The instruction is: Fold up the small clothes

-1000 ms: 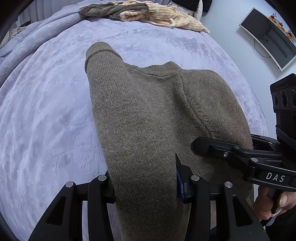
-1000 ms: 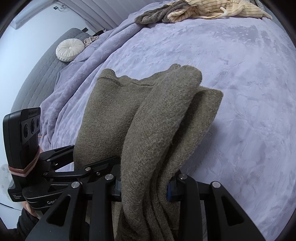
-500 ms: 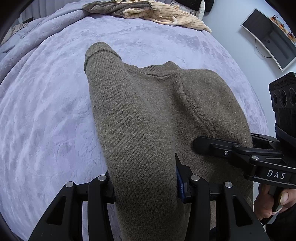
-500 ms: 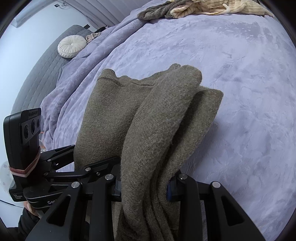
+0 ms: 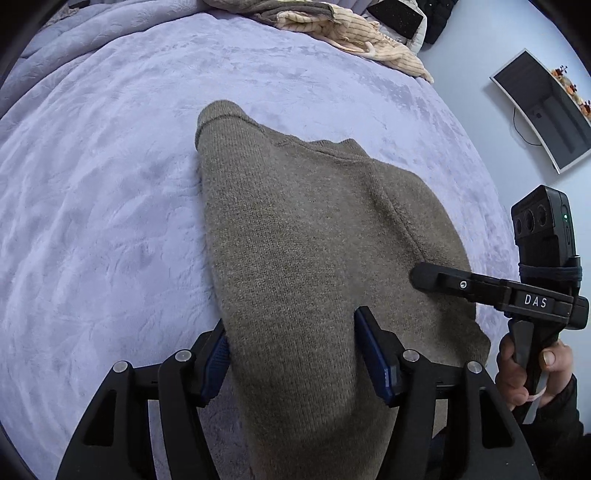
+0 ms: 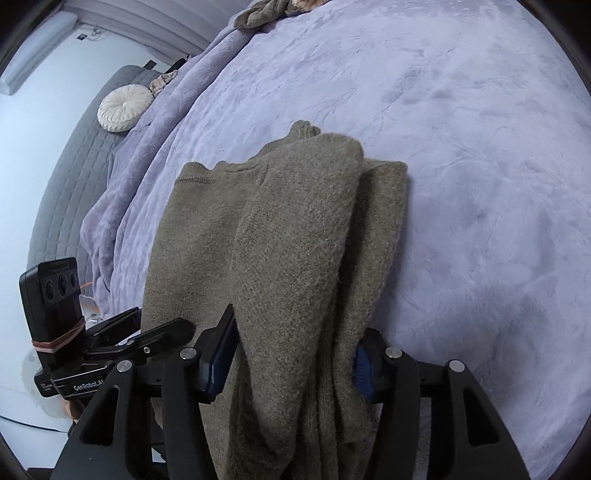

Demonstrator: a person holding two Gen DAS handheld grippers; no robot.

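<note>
**Letting go of the folded sweater**

We read this as the release at the end of a fold. The olive knit sweater (image 5: 310, 258) lies on the lilac bed cover (image 5: 92, 221), its collar edge away from us and its sides turned in over the body; in the right wrist view the right side sits as a thick doubled layer (image 6: 306, 229) on top.

Our left claw (image 5: 291, 354) straddles the near part of the garment. Its jaws are opening, and the cloth is between them; a gap shows at the right-hand blue pad (image 5: 373, 362), so we judge the grip to be off. Our right claw (image 6: 291, 354) is the same: jaws opening, the bunched near end of the sweater between them, the left pad (image 6: 218, 354) standing clear of the knit. Whether the far pad touches the cloth we cannot tell, as the fabric hides it.

Next, we think, both claws need to finish opening and draw back toward us without snagging the loose knit, which could drag the fold apart. The near end looks heaped rather than flat, so it may want smoothing or one more fold toward the collar. More clothes wait in a pile (image 5: 332, 26) at the far edge of the bed.
</note>
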